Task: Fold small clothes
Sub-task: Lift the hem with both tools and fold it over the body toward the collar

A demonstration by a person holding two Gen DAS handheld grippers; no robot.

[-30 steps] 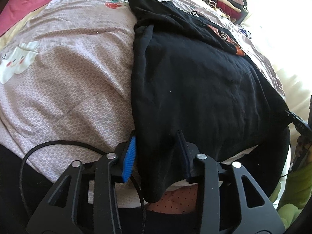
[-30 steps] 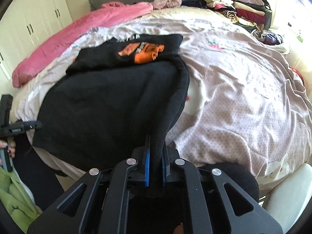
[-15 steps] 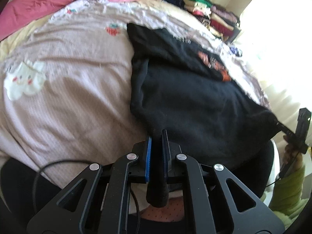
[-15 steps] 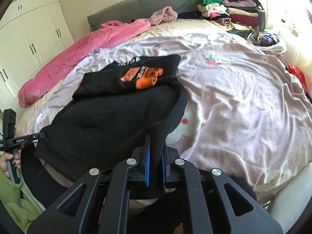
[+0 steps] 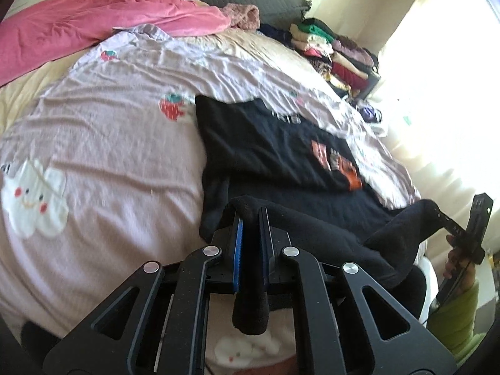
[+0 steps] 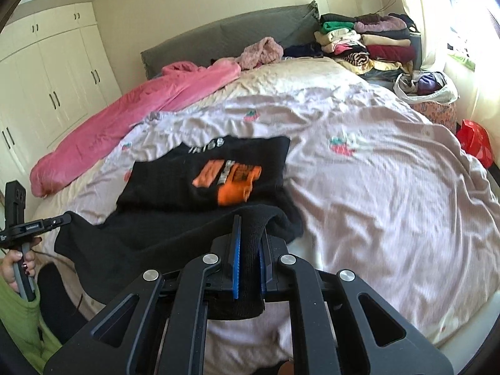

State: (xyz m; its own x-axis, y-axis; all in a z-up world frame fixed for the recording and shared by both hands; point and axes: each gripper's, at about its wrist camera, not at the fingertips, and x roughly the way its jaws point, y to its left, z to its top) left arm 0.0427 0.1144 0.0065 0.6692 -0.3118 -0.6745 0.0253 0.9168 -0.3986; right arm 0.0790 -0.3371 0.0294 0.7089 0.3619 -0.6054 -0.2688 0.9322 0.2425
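A black sweatshirt (image 5: 281, 153) (image 6: 175, 228) with an orange print (image 6: 231, 181) lies on the bed, its far part folded over with the print facing up. My left gripper (image 5: 250, 215) is shut on the near left corner of its hem, which hangs through the jaws. My right gripper (image 6: 250, 222) is shut on the near right corner. Both corners are lifted off the bed, and the hem sags between them. In the left wrist view the right gripper (image 5: 450, 223) appears at the right edge, held by a hand in a green sleeve.
The bed carries a lilac quilt (image 6: 375, 193) with strawberry and cloud patches. A pink blanket (image 6: 131, 115) lies along the far left side. Folded clothes are stacked (image 6: 365, 40) at the far right corner by the grey headboard. White wardrobes (image 6: 47, 87) stand at the left.
The left gripper closed on the hem corner. Both grippers then rose and tilted up, lifting the near edge of the sweatshirt off the bed.
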